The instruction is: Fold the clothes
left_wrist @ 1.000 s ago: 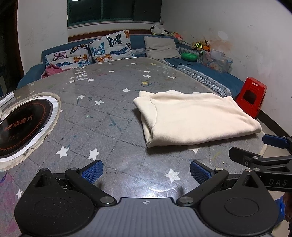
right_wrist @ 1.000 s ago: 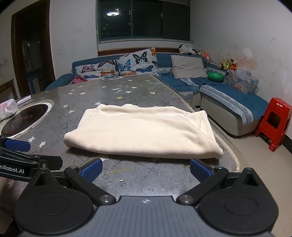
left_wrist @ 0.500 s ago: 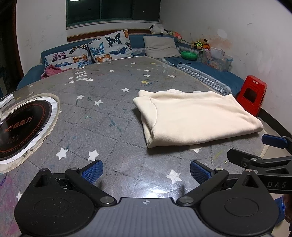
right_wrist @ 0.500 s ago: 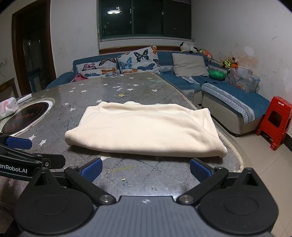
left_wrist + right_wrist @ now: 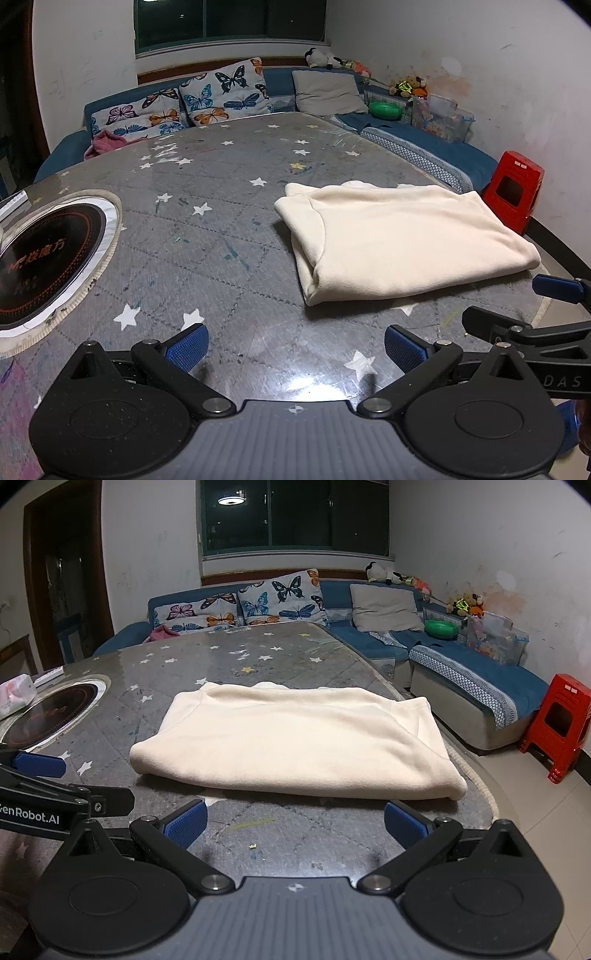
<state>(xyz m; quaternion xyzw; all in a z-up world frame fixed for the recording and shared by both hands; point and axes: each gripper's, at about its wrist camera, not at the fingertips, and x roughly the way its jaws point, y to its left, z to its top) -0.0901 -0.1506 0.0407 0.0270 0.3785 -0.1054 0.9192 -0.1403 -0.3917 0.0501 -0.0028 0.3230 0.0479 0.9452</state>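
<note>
2 grippers, left (image 5: 295,345) and right (image 5: 295,823), jaws spread, holding nothing; I should pinch the cream garment's (image 5: 295,742) near corners together.

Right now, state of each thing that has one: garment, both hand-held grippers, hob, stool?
cream garment: folded, lying flat on the table, untouched
left hand-held gripper: open, empty, short of the garment
right hand-held gripper: open, empty, at the garment's near edge
inset hob: dark, nothing on it
red stool: upright on the floor
</note>
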